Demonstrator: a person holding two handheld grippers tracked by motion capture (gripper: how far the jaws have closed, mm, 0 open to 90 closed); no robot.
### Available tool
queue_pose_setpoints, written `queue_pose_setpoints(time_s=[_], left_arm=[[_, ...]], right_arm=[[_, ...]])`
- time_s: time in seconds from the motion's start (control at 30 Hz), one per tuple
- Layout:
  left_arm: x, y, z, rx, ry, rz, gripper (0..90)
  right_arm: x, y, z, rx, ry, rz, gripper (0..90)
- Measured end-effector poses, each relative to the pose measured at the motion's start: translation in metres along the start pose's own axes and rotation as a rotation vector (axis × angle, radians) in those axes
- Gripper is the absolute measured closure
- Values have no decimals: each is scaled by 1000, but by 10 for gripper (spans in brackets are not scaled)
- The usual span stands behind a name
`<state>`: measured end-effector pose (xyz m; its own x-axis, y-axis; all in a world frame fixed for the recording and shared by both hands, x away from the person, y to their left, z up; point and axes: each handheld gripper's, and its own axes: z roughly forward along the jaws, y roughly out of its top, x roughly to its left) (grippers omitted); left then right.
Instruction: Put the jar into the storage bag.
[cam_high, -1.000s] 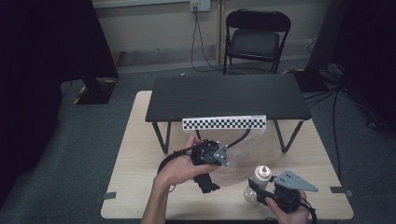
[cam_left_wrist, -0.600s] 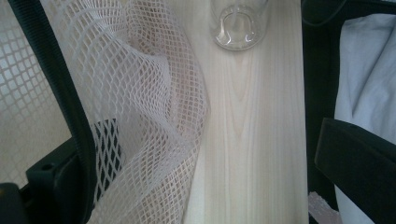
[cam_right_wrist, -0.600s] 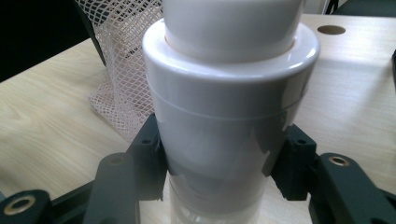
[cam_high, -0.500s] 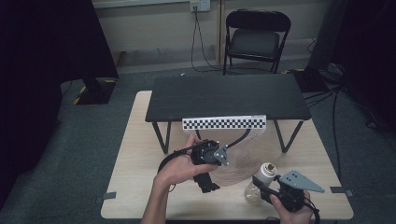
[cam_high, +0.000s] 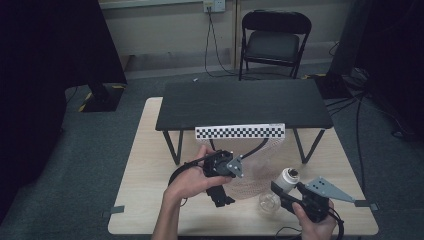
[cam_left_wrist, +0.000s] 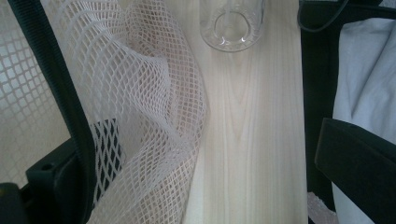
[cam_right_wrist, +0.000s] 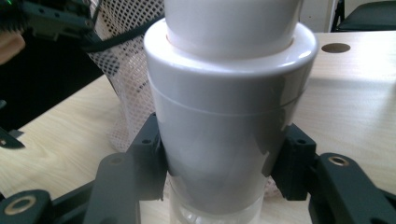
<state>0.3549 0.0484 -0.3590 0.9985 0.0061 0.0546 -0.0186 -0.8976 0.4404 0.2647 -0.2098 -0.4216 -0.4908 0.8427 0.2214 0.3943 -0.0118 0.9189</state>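
Note:
My right gripper (cam_high: 281, 191) (cam_right_wrist: 217, 161) is shut on a light bulb at its white base (cam_high: 288, 177) (cam_right_wrist: 224, 107). The bulb is tilted, and its clear glass globe (cam_high: 268, 202) is low over the wooden table (cam_high: 150, 170) near the front edge. A white mesh bag (cam_high: 252, 170) (cam_left_wrist: 140, 116) lies in the middle of the table. My left gripper (cam_high: 221, 196) (cam_left_wrist: 196, 107) stands open at the bag's left edge, with mesh draped over one jaw and bare wood between the jaws. The glass globe (cam_left_wrist: 231, 23) lies ahead of it in the left gripper view.
A low black table (cam_high: 240, 102) with a checkerboard strip (cam_high: 240, 131) along its front edge stands on the far half of the wooden table. A black folding chair (cam_high: 272, 42) is on the floor behind. Cables trail from both grippers.
My right gripper has shifted the bulb slightly right and away from me. The left hand and the mesh bag have stayed where they were.

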Motion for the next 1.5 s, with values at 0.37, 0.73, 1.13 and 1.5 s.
queue_pose_setpoints(time_s=[0.37, 0.73, 1.13, 1.5], left_arm=[[-1, 2, -3, 3, -5, 6, 4], [0, 0, 0, 8, -7, 5, 4], [-2, 2, -4, 15, -10, 18, 4], [0, 0, -4, 7, -21, 15, 4]], right_arm=[[-5, 18, -5, -70, 8, 50, 464], [-4, 31, -7, -143, 42, 95, 464], [6, 58, -9, -188, 69, 67, 464], [15, 79, -6, -277, 81, 90, 465]])
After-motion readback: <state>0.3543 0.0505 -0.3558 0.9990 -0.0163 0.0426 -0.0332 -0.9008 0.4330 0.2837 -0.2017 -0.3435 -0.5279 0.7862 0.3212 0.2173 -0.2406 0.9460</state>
